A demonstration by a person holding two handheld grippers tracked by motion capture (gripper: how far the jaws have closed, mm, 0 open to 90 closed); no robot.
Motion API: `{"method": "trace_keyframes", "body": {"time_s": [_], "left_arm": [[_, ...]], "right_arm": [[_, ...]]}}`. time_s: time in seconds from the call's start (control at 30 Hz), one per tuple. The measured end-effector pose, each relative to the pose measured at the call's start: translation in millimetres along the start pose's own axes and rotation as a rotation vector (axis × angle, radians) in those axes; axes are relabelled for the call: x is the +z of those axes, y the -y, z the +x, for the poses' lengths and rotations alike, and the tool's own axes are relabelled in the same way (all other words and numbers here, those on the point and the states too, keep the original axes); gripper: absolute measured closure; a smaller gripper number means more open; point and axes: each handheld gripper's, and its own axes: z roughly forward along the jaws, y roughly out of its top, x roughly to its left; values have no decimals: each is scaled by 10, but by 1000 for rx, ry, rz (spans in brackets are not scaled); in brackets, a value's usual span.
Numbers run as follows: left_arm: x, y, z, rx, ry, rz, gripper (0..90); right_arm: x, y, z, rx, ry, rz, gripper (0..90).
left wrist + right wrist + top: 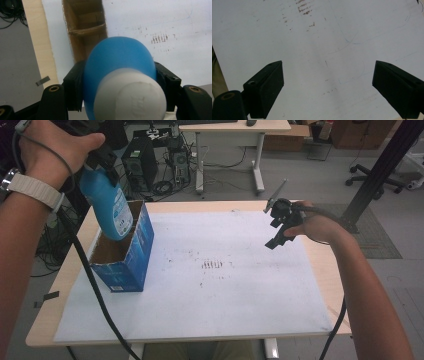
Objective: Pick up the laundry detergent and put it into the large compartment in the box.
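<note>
Blue bottle point(109, 205) in left tongs point(102, 160) overhangs box point(125, 252) rim.

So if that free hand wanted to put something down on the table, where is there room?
Nearly the whole white mat is bare: everything right of the open blue box, from the brown scuff marks to the right gripper above the far right. The only crowded spot is the left, where the left gripper holds the blue bottle over the box.

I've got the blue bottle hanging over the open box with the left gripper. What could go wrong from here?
1. The left gripper clamps the blue bottle on its rounded shoulder, so it may slip.
2. The bottle's base sits close to the blue box rim and could catch it on the way down.
3. The right gripper hovers open, away from the box, so nothing steadies it.
</note>
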Motion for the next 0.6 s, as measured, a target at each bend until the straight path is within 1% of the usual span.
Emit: {"method": "trace_keyframes", "body": {"time_s": [0.07, 0.2, 0.3, 0.6], "left_arm": [[13, 1, 22, -13, -2, -1, 373], [50, 0, 44, -23, -14, 8, 373], [69, -2, 71, -33, -15, 7, 373], [114, 6, 143, -50, -35, -8, 373]], "right_arm": [[1, -2, 3, 0, 0, -2, 103], [-2, 0, 2, -2, 0, -1, 103], [-2, -1, 5, -1, 1, -2, 103], [0, 0, 9, 0, 0, 0, 103]]}}
